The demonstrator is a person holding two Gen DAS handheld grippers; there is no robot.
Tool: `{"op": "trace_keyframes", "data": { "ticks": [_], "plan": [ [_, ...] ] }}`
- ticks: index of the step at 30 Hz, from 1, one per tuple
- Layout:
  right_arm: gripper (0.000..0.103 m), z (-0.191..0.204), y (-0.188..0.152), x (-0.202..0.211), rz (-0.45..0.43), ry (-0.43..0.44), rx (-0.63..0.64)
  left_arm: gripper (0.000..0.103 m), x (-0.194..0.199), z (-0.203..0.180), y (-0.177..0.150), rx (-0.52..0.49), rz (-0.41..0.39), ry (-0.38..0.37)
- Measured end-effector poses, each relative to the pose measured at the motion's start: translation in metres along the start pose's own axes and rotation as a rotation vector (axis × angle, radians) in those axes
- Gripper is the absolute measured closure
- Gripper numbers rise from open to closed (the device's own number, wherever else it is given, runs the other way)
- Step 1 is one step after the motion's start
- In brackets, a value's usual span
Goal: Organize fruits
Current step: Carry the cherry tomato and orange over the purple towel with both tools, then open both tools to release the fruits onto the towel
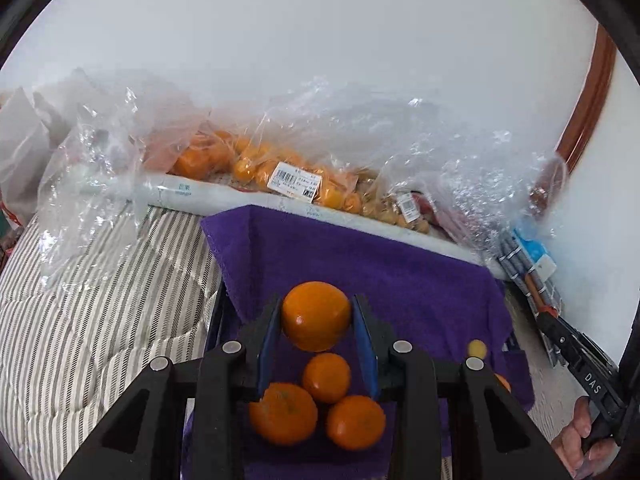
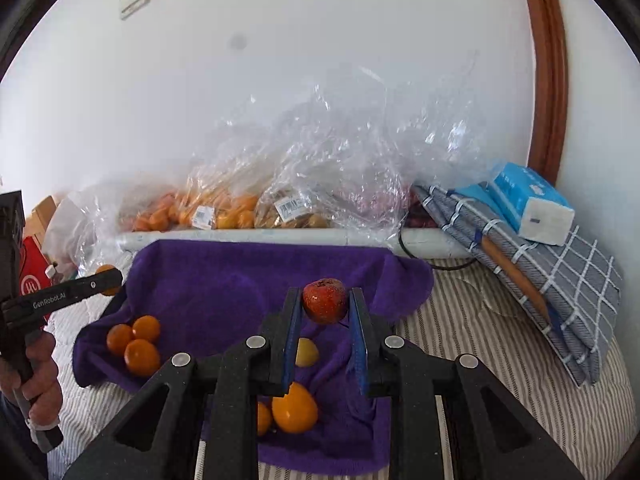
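Left gripper (image 1: 316,316) is clamped on a glossy mandarin (image 1: 316,315) above three more (image 1: 326,377) on the fuzzy purple towel (image 1: 400,280). Only the right wrist view shows the right gripper (image 2: 325,306) pinching a speckled red fruit (image 2: 324,300) and the crinkly fruit bags (image 2: 280,200) behind.

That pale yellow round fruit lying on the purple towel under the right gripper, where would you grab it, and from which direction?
The pale yellow round fruit lies loose on the purple towel, its top exposed. I would come from above and close the fingers across its widest middle, since a round shape probably slips if pinched higher. The right gripper already holds a red speckled fruit, so that must be put down first.
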State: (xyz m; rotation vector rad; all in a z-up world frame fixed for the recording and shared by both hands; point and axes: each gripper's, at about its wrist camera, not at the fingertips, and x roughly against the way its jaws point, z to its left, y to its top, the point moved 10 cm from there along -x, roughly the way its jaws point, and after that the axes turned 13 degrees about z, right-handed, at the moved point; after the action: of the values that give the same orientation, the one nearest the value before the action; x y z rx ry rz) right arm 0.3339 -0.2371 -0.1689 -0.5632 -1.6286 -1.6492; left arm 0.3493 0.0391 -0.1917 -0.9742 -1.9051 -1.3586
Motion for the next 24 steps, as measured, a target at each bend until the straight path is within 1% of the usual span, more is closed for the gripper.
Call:
{"op": "trace_keyframes", "data": {
  "ticks": [3, 5, 9, 14, 18, 22, 24],
  "plan": [
    [0.08, -0.006, -0.006, -0.024, 0.044, -0.007, -0.008, 0.07, -0.017, 0.005, 0.001, 0.011, 0.038, 0.026],
    [0.08, -0.008, -0.015, -0.037, 0.077, 0.009, -0.021, 0.07, -0.024, 0.008, -0.001, 0.013, 0.05, 0.037],
    [0.08, -0.01, -0.028, -0.052, 0.129, 0.009, -0.008, 0.07, -0.031, 0.015, -0.005, 0.005, 0.071, 0.084],
    [0.08, -0.013, -0.033, -0.057, 0.152, 0.047, -0.037, 0.07, -0.036, 0.015, -0.008, 0.009, 0.093, 0.071],
    [0.08, -0.015, -0.038, -0.062, 0.166, 0.046, -0.047, 0.07, -0.042, 0.017, -0.008, 0.002, 0.094, 0.092],
    [0.08, -0.011, -0.038, -0.061, 0.166, 0.071, -0.05, 0.07, -0.047, 0.019, -0.01, 0.009, 0.107, 0.087],
    [0.08, -0.009, -0.039, -0.06, 0.166, 0.065, -0.039, 0.07, -0.049, 0.018, -0.011, 0.003, 0.112, 0.085]
  ]
}}
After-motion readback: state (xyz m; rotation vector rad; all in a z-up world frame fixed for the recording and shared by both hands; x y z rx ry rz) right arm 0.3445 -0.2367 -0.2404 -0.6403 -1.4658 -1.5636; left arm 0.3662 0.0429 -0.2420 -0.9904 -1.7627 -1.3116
